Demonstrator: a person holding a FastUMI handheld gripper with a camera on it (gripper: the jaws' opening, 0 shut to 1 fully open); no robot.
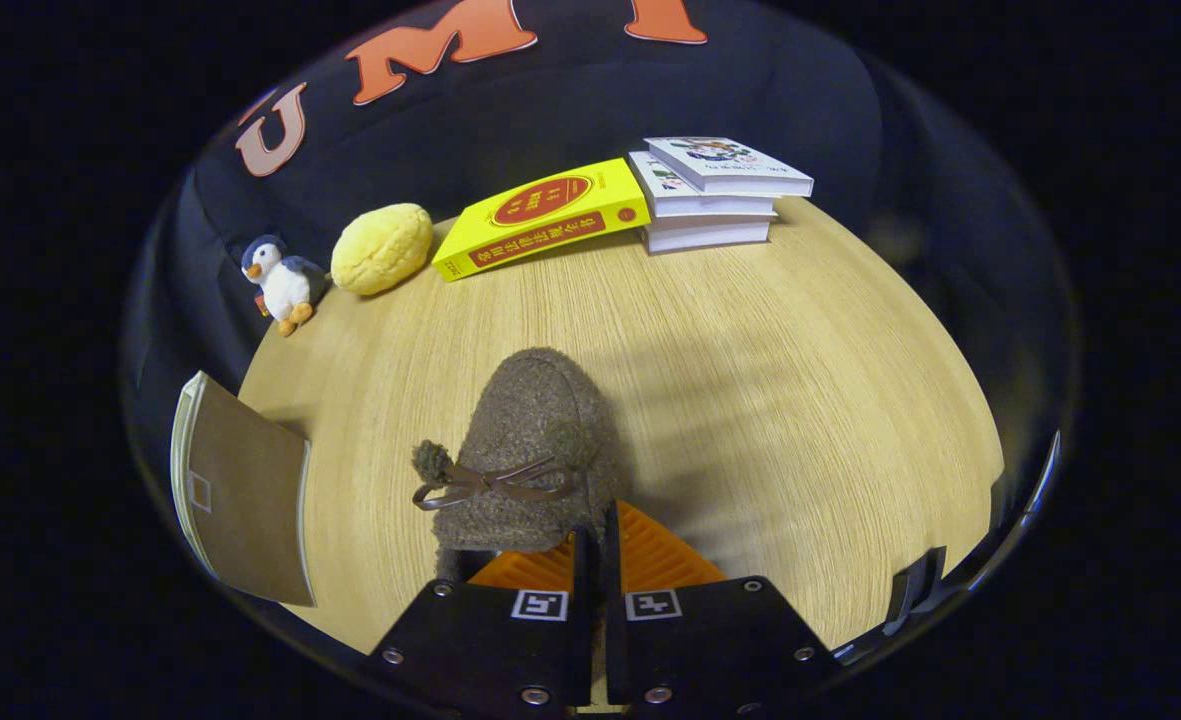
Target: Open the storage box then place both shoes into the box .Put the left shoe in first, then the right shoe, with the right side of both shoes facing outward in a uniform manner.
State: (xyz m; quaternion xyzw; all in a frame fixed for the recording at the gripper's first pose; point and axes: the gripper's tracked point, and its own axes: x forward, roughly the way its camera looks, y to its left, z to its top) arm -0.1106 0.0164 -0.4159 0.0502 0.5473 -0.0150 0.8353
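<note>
We see our tongs drawn close together, clamped on the near rim of the fuzzy brown shoe, which points away over the wooden tabletop. Far off lie a yellow book, stacked books, a plush penguin.

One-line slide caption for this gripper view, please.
Gripper shut on a brown fuzzy shoe above the wooden table; books and plush toys beyond.
</note>
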